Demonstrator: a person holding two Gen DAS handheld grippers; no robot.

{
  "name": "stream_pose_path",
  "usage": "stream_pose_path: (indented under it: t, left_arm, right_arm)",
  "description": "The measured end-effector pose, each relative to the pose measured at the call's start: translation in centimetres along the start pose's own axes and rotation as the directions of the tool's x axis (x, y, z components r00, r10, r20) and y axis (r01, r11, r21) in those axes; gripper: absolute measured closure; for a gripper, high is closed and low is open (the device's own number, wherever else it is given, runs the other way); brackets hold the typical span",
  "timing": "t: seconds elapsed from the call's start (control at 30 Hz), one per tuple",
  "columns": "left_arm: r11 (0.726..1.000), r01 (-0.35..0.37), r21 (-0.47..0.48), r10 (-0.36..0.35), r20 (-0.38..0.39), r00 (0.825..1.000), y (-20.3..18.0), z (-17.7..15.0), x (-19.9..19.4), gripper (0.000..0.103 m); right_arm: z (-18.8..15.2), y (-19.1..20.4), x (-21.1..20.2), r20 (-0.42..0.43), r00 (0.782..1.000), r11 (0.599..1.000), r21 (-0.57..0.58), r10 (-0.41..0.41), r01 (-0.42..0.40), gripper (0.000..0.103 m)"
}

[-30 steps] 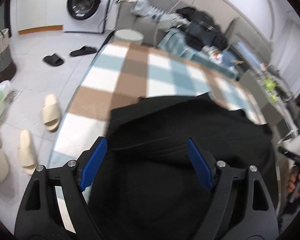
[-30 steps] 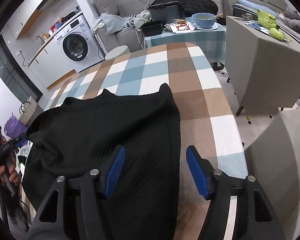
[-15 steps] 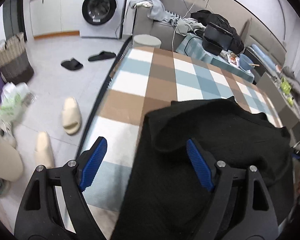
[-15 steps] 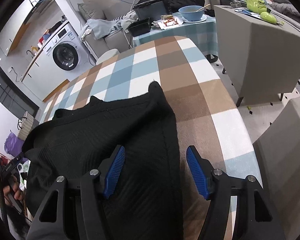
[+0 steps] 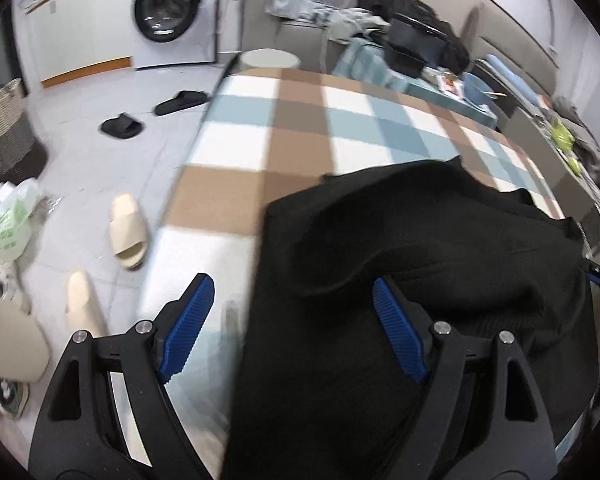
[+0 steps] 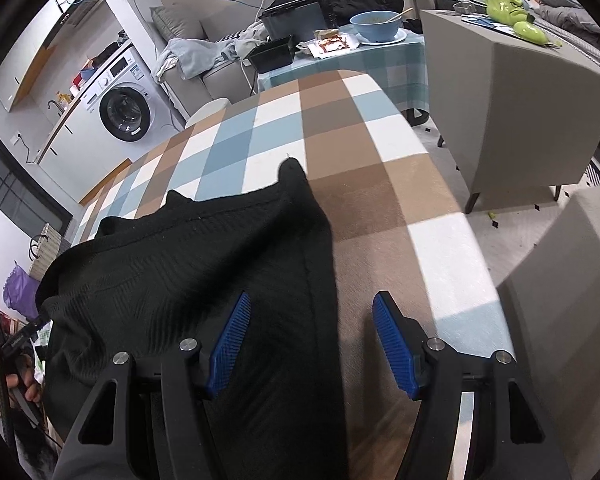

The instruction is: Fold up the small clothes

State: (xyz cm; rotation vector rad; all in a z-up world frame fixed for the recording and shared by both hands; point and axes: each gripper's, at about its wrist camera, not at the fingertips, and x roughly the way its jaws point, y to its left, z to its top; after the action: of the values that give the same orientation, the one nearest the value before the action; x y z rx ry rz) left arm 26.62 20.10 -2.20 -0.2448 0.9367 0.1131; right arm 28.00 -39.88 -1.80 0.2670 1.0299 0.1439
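Observation:
A black ribbed garment (image 5: 420, 264) lies partly folded on the checked tablecloth (image 5: 300, 128), its near part hanging over the table's front edge. My left gripper (image 5: 292, 320) is open, straddling the garment's left edge, with nothing between its blue pads. In the right wrist view the garment (image 6: 204, 272) fills the left half of the cloth (image 6: 380, 184). My right gripper (image 6: 312, 340) is open over the garment's right edge, with nothing gripped.
Slippers (image 5: 128, 236) and a washing machine (image 5: 168, 12) stand on the floor to the left. A grey cabinet (image 6: 516, 100) and a small table with a blue bowl (image 6: 376, 26) stand to the right and behind.
The left gripper has shifted left from over the garment's middle to its left edge. The right gripper has edged slightly right along the right edge. Both stayed open.

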Motion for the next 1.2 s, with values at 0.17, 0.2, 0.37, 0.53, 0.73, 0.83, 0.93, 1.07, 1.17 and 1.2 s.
stream_pose_path:
  t: [0.17,0.2,0.37,0.53,0.73,0.83,0.93,1.07,1.17,1.2]
  left_arm:
    - [0.997,0.08,-0.005,-0.08,-0.013,0.997,-1.8,3.4,3.1,0.023]
    - [0.996,0.085,-0.009,-0.086,-0.016,0.996,-2.1,4.1,3.8,0.023]
    - [0.994,0.107,-0.038,-0.108,-0.03,0.994,-2.0,6.1,5.9,0.043]
    - [0.977,0.189,-0.1,-0.195,-0.049,0.98,-0.9,6.9,6.7,0.074]
    - [0.968,0.226,-0.109,-0.23,-0.02,0.973,-0.3,7.1,5.2,0.078]
    - [0.975,0.136,-0.176,-0.149,-0.063,0.987,0.9,7.0,6.1,0.062]
    - [0.973,0.108,-0.203,-0.124,-0.068,0.99,1.5,6.4,5.7,0.048]
    - [0.979,0.113,-0.168,-0.123,-0.053,0.991,1.7,5.4,4.1,0.037]
    - [0.981,0.117,-0.155,-0.125,-0.038,0.991,2.0,4.0,2.4,0.029]
    - [0.979,0.128,-0.157,-0.136,-0.042,0.99,2.1,3.4,1.9,0.029]
  right_arm:
    - [1.2,0.8,0.8,0.019,1.0,1.0,0.005,0.022,-0.022,0.038]
    - [1.6,0.9,1.0,0.031,0.999,0.999,0.007,0.034,-0.034,0.038]
    - [2.7,0.8,1.8,0.05,0.996,0.997,0.037,0.069,-0.071,0.054]
    - [3.1,1.2,1.8,0.081,0.986,0.989,0.009,0.145,-0.146,0.093]
    - [3.4,2.4,-3.4,0.271,0.933,0.97,-0.112,0.239,-0.216,0.098]
    - [4.4,2.2,-1.9,0.223,0.97,0.994,-0.059,0.101,-0.09,0.098]
    - [4.9,1.1,1.0,0.099,0.995,0.999,0.051,-0.012,0.007,0.077]
    - [4.1,0.5,1.4,0.08,0.997,0.996,0.091,-0.01,0.003,0.066]
    - [3.3,0.5,0.7,0.082,0.996,0.996,0.086,0.019,-0.026,0.061]
    - [2.8,0.6,0.4,0.072,0.997,0.995,0.087,0.037,-0.043,0.059]
